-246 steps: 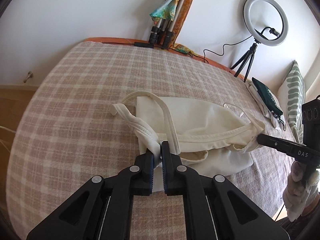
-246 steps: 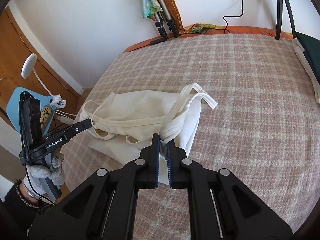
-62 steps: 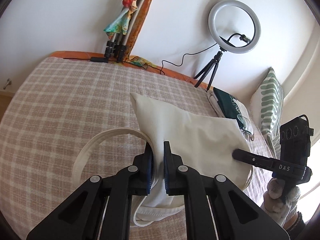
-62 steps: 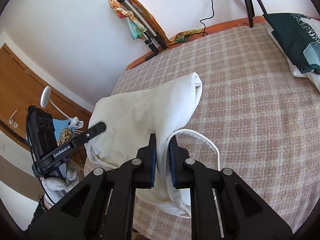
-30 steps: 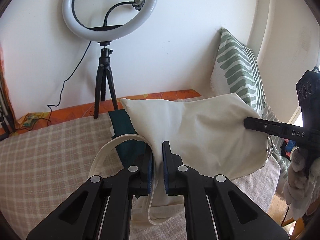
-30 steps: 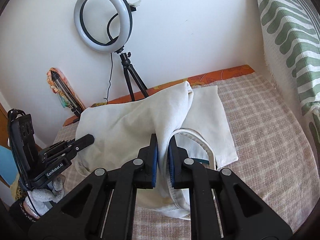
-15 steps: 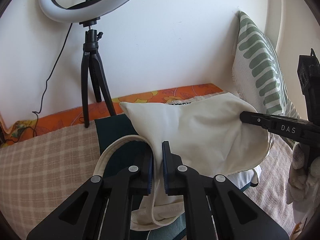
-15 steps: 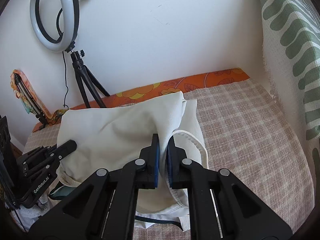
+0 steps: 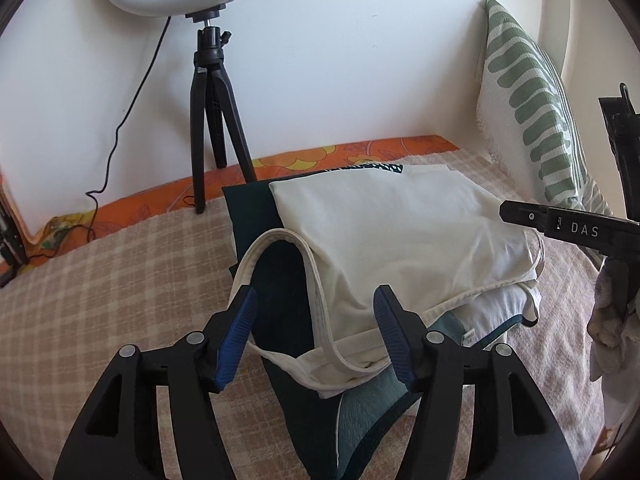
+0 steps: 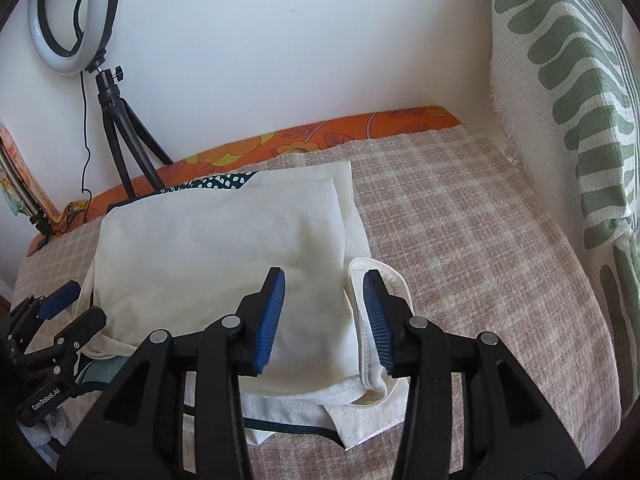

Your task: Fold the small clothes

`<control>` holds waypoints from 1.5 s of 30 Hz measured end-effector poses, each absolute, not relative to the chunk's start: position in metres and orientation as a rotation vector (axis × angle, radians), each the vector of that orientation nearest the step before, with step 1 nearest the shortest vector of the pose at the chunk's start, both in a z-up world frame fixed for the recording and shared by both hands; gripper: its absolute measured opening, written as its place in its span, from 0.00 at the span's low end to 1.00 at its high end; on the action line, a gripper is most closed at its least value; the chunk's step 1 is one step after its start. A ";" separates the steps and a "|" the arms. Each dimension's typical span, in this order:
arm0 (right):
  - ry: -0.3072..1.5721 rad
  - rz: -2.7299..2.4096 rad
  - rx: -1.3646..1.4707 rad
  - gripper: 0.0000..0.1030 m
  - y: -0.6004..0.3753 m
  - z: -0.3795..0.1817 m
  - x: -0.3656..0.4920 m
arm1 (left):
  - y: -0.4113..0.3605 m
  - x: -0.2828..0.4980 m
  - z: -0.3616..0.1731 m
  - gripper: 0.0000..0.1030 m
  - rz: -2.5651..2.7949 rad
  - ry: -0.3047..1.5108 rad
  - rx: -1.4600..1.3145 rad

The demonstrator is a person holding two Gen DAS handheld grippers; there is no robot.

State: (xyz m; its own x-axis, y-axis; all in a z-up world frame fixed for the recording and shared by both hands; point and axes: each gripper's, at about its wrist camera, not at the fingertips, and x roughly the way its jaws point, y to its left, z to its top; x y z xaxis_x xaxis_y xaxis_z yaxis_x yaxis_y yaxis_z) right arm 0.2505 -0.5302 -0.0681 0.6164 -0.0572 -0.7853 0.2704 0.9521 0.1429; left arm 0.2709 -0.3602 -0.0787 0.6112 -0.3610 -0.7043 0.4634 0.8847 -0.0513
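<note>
Both pairs of jaws have just been opening and now stand apart, with cream cloth between them but pressed by neither. Between the blue pads of the left gripper [image 9: 316, 336] lie the cream fabric tote bag's [image 9: 400, 232] looped handle [image 9: 280, 240] and its hemmed mouth. The right gripper [image 10: 324, 320] straddles the bag's other folded edge, with a second handle loop [image 10: 380, 276] curling just beside its right pad.

The folded bag rests on top of a stack of folded clothes, among them a dark teal garment [image 9: 288, 308] and a white towel-like piece [image 10: 356, 412], whose edges stick out beneath it. The stack sits on the checked bedspread [image 10: 480, 240], near the bed's far edge by the wall, where an orange floral sheet [image 10: 320, 136] shows.

A ring light on a black tripod [image 9: 208, 92] stands at that far edge. A green-and-white patterned pillow [image 10: 572, 100] leans upright at the right end of the bed.
</note>
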 end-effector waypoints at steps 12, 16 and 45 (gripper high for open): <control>0.798 -0.206 0.216 0.50 -0.485 0.000 0.204 | -0.324 0.228 -0.038 0.61 -0.484 0.741 0.107; 0.767 -0.217 0.183 0.50 -0.466 0.023 0.188 | -0.310 0.208 -0.024 0.61 -0.487 0.714 0.104; 0.535 -0.248 0.184 0.92 -0.335 0.072 0.055 | -0.218 0.066 0.025 0.87 -0.472 0.458 0.095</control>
State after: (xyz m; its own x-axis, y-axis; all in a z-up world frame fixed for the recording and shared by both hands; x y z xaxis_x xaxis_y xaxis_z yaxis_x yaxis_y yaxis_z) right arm 0.0545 -0.3349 0.0722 0.8318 -0.1852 -0.5233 0.2803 0.9538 0.1079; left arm 0.0663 -0.2178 0.0248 0.7916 -0.4171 -0.4465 0.4589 0.8883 -0.0163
